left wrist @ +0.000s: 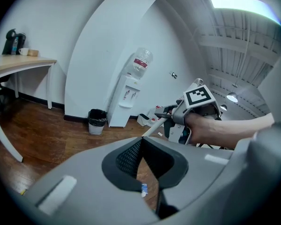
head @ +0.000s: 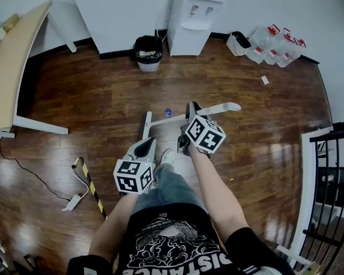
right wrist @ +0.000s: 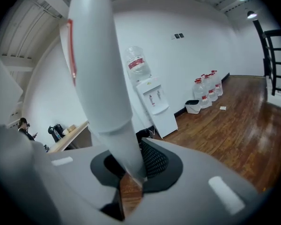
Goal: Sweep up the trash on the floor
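Observation:
My right gripper (head: 191, 110) is shut on a white broom handle (head: 221, 107), which fills the right gripper view as a thick white pole (right wrist: 100, 78) between the jaws. My left gripper (head: 147, 142) sits lower left, its jaws close together, with nothing visibly between them in the left gripper view. A white bar (head: 147, 124) stands just ahead of it. A small blue scrap (head: 168, 113) lies on the wood floor between the grippers, and shows through the left jaws (left wrist: 144, 188). A white paper scrap (head: 265, 79) lies far right.
A black-lined trash bin (head: 148, 52) and water dispenser (head: 195, 13) stand at the far wall, with water jugs (head: 275, 43) to the right. There is a desk (head: 11, 67) on the left, a taped cable (head: 90, 183) on the floor, and a black railing (head: 332, 176) on the right.

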Motion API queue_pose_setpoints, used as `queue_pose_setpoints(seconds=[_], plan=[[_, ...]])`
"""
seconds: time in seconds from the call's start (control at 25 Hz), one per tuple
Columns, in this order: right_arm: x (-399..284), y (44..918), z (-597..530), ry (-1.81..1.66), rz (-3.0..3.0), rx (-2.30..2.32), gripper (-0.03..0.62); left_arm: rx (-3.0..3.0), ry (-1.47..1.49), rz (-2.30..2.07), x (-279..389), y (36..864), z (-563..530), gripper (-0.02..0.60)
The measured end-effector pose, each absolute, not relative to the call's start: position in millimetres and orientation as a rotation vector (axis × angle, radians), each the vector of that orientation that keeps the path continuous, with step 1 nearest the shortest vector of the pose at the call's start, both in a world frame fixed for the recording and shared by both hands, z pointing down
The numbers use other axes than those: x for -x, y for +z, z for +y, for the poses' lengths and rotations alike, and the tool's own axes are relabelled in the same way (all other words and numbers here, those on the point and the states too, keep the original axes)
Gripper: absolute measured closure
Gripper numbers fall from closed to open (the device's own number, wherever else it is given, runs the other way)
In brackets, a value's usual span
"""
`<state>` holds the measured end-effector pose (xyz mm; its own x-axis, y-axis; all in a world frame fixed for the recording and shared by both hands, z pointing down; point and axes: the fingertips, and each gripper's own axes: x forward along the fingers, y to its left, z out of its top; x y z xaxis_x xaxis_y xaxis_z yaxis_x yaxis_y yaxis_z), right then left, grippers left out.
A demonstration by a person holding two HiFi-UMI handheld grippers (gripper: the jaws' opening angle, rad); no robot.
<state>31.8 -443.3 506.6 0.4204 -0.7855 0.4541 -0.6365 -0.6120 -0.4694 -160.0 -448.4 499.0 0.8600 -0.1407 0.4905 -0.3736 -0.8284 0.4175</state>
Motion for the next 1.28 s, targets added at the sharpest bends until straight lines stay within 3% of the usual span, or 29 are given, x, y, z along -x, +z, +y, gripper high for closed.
queue_pose_setpoints(seconds=[0.84,1.28], plan=[[-184.1,572.4,-481.6,-0.938,1.088,2.457,0.549,-2.569,0.947,-0.259,24.0,533.5,-520.7,0.577],[-185.1,597.0,-419.1,-0.972,1.228,2.821,0.566,-2.595,0.959,-0.101,-10.5,534.0,-502.3,0.577]])
